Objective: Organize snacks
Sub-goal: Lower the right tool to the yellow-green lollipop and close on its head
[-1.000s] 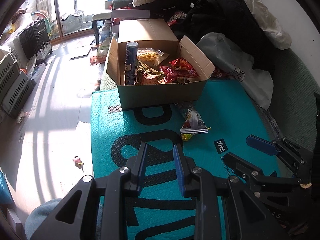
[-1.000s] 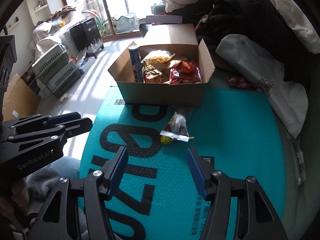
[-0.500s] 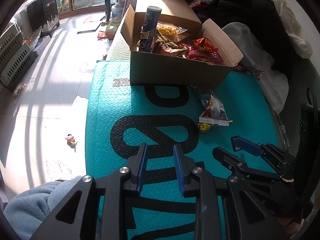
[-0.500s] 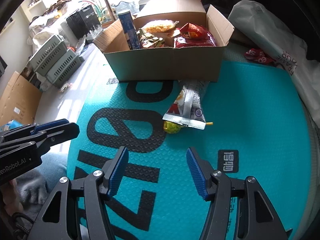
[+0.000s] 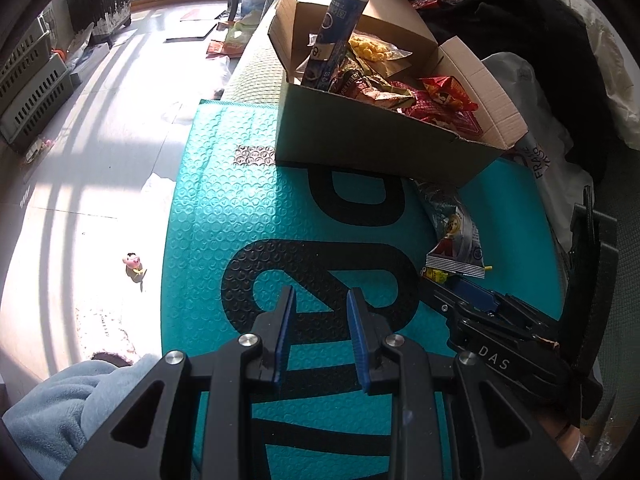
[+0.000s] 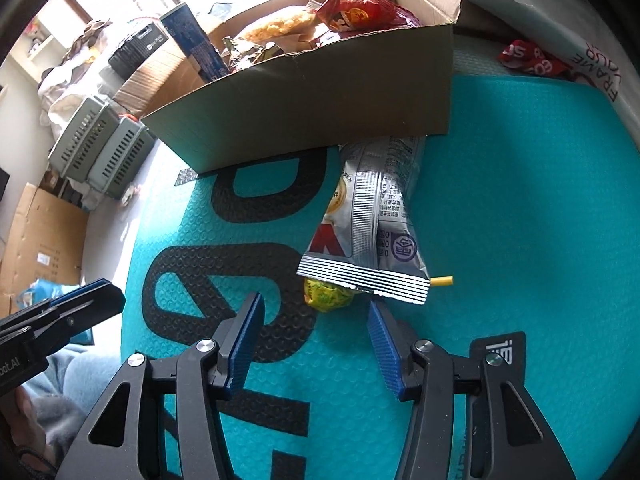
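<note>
A silver snack packet (image 6: 376, 220) lies on the teal mat (image 6: 520, 200), its far end against the open cardboard box (image 6: 320, 100). A small yellow-green candy (image 6: 328, 296) peeks out from under the packet's near edge. My right gripper (image 6: 314, 300) hangs low just before that candy. Its jaws are closing, the candy lies about level with the tips, and no pad touches it. My left gripper (image 5: 320, 291) is shut with nothing in it, over the mat's black lettering. In the box stand a blue tube (image 5: 338, 36) and red snack bags (image 5: 444, 96).
A white plastic bag (image 5: 536, 140) and dark clothes (image 5: 520, 40) crowd the right side behind the mat. A red wrapper (image 6: 528, 58) lies beside the box. Grey crates (image 6: 100, 148) and a flat carton (image 6: 40, 240) stand on the floor at left, with a small pink toy (image 5: 132, 262).
Both grippers have sunk toward the mat and come closer to the box. The packet and candy now sit right at the right gripper's tips, and its jaws stand narrower.
</note>
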`<state>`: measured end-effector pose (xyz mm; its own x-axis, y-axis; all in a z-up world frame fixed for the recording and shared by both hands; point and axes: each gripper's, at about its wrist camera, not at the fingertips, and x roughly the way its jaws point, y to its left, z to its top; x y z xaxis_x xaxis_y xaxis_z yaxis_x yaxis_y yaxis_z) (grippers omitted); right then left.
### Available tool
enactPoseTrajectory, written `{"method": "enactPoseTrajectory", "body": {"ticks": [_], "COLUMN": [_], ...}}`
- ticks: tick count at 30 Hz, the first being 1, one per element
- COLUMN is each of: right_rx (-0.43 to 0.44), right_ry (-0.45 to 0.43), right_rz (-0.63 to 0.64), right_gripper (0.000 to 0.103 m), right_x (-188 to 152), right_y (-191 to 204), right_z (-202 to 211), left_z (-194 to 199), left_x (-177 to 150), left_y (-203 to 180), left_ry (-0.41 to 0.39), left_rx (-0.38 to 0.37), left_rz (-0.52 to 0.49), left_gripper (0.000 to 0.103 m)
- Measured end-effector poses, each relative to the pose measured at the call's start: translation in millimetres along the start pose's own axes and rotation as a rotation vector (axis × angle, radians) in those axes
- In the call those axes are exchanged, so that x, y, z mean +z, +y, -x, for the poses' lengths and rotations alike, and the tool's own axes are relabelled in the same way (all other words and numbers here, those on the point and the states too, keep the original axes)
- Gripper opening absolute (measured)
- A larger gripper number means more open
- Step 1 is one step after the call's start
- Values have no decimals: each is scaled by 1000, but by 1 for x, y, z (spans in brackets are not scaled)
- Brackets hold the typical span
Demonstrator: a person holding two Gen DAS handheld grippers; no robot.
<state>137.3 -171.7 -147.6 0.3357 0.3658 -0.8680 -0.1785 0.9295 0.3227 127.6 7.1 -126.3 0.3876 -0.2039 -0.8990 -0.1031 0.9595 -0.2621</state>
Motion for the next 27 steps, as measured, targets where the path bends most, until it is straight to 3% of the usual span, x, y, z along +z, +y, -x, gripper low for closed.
{"method": "enactPoseTrajectory", "body": {"ticks": [5, 9, 17, 27], "right_rx": [-1, -10, 23, -37], "right_ry": [-10, -20, -23, -19], "right_rz": [-7, -5, -25, -40], "right_gripper": [46, 27, 26, 26], "right_x": [4, 5, -7, -31], "right_y": [-3, -9, -24, -50], "right_z": [-7, -5, 8, 44], "left_z": [-2, -2, 1, -7], "left_x": [4, 5, 3, 8], "left_y": [-3, -7, -26, -72], "left_ry": [-14, -11, -16, -20], "left_rx": [5, 2, -5, -59], "left_rz": [-2, -6, -51, -139], "left_gripper": [25, 25, 25, 25]}}
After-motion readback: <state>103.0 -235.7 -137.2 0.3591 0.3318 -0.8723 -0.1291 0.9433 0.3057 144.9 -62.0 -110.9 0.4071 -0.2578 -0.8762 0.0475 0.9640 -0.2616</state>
